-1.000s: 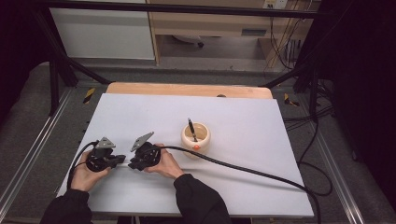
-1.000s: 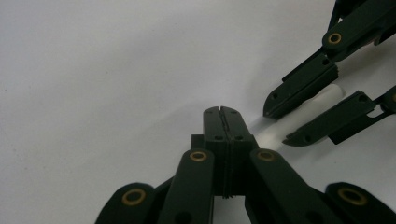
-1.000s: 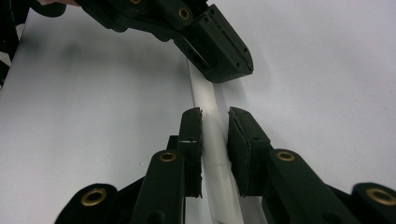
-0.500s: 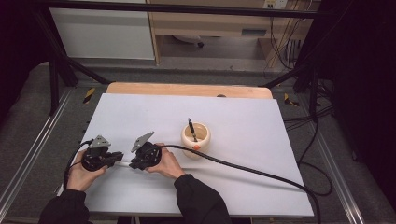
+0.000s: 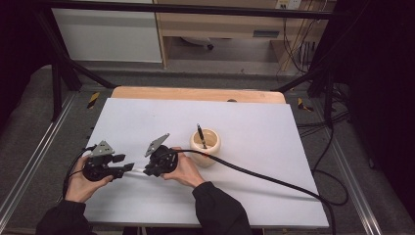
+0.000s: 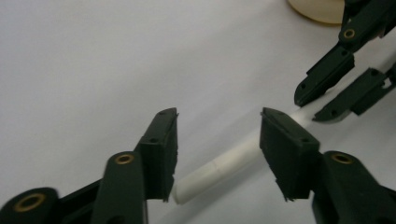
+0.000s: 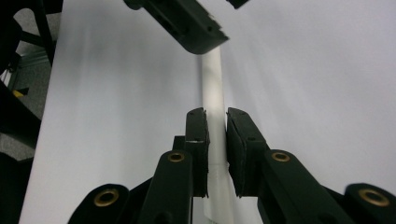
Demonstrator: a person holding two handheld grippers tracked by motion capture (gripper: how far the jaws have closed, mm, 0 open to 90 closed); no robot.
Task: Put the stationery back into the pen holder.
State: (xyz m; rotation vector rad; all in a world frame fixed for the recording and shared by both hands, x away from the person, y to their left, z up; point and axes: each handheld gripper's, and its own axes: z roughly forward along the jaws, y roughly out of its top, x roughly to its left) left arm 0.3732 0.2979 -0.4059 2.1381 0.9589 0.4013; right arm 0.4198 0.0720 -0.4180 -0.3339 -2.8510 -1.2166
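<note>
- Two grippers are seen lower left of the high view, a white marker (image 5: 138,169) spanning between them.
- Right gripper (image 7: 217,128) is clamped on the marker.
- Left gripper (image 6: 218,135) jaws have just been opening; the marker lies between, ungripped.

White pen (image 6: 224,163), plain, no pattern. Left gripper (image 6: 217,149) & right gripper (image 7: 217,154): black, w/ brass-coloured rivets; grey plate on top of each. Cup (image 5: 205,145): cream/pale beige, w/ a dark pen (image 5: 200,135) in it. Counter (image 5: 254,127): white sheet, plain; light wood strip at far edge. Cable (image 5: 274,180) black. Sleeves (image 5: 215,210) black. Floor (image 5: 29,122) grey; yellow-black tape marks on it
</note>
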